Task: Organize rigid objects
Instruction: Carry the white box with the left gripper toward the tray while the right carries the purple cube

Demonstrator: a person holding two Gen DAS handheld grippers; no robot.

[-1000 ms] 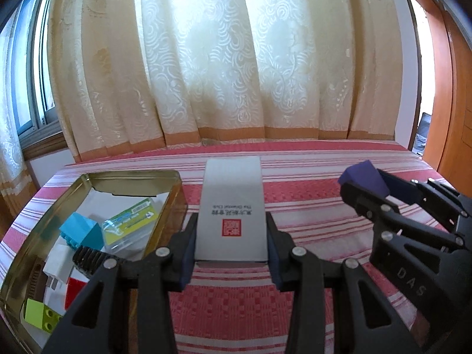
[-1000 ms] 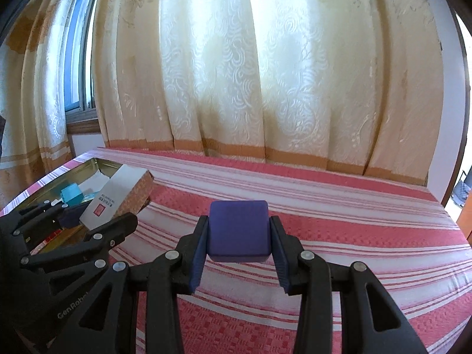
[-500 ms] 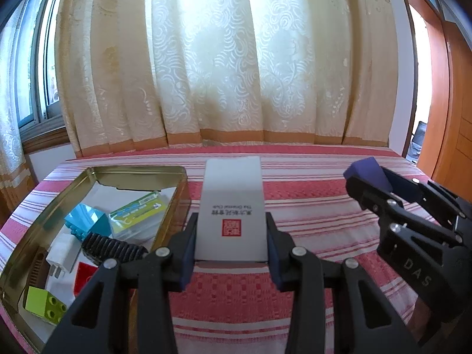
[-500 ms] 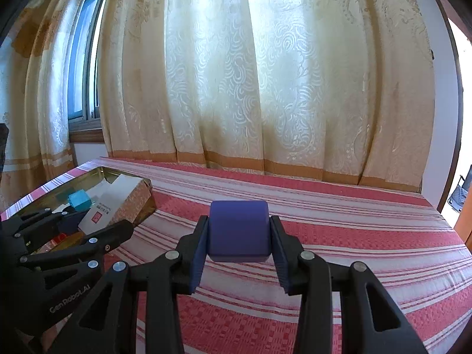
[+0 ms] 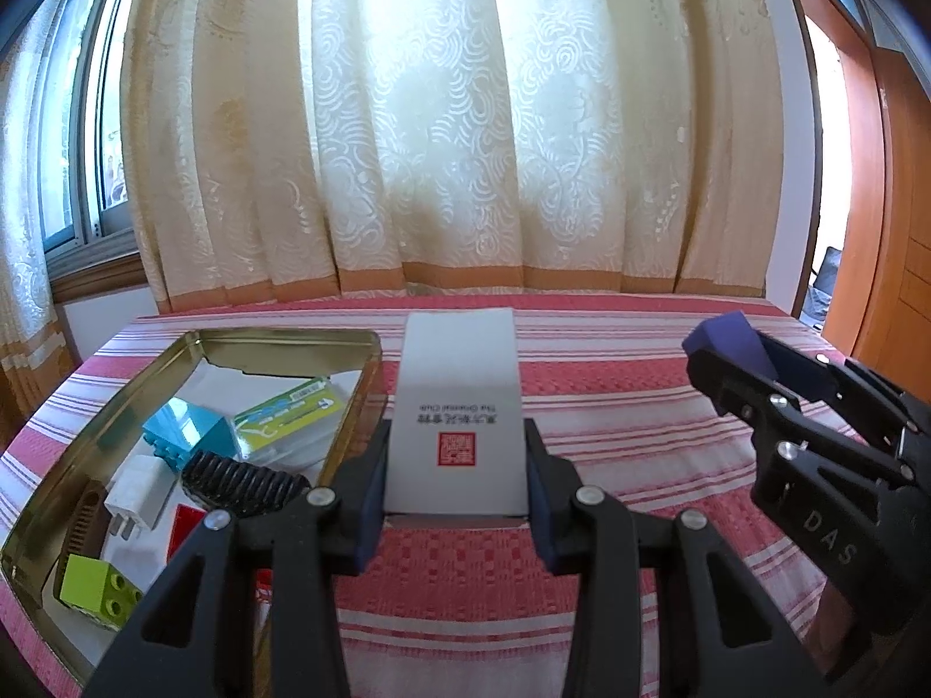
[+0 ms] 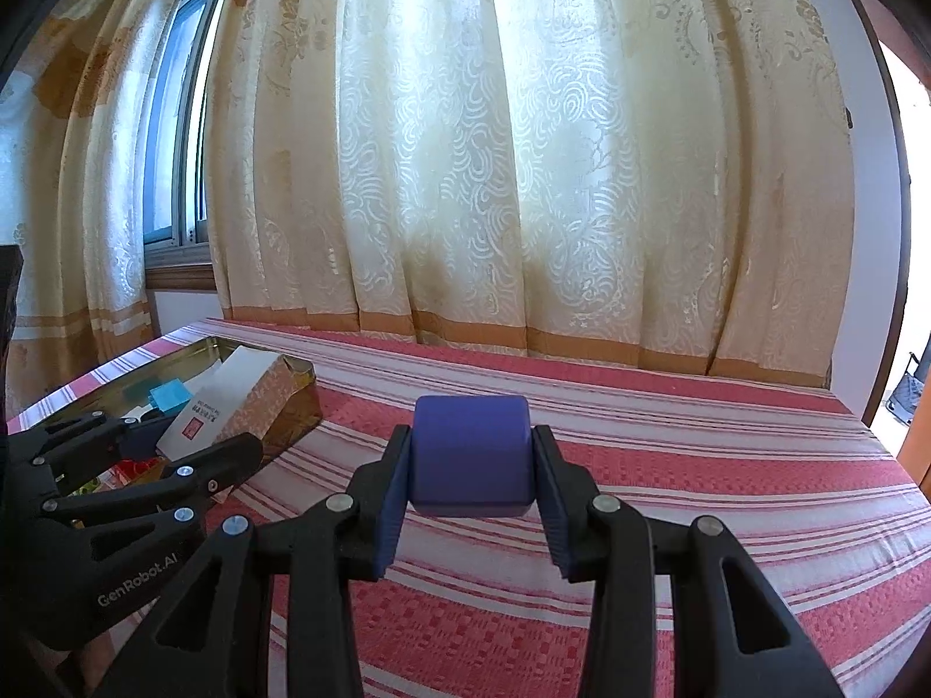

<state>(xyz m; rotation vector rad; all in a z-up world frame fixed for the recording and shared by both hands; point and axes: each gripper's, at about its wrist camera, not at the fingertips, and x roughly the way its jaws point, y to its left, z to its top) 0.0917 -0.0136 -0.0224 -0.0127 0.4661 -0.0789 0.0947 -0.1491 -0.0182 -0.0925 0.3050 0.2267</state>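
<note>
My left gripper [image 5: 457, 465] is shut on a white box [image 5: 459, 407] with a red seal and printed text, held above the striped cloth just right of a gold metal tin [image 5: 116, 401]. The tin holds a teal brick [image 5: 186, 427], a green-and-white card pack [image 5: 291, 413], a white plug [image 5: 137, 494], a black ribbed piece [image 5: 244, 480] and a lime brick [image 5: 102, 584]. My right gripper [image 6: 471, 483] is shut on a purple cube [image 6: 470, 453], held to the right of the left one. The box [image 6: 233, 401] and tin [image 6: 297, 401] show at the left of the right wrist view.
A red-and-white striped cloth [image 5: 611, 384] covers the surface. Cream curtains [image 5: 465, 145] hang right behind it, with a window [image 5: 75, 145] at the left. A wooden door frame [image 5: 884, 203] stands at the right.
Both views have tilted up a little, showing more curtain. The tin's contents sit slightly more to the right in the left wrist view. Both grips are unchanged.
</note>
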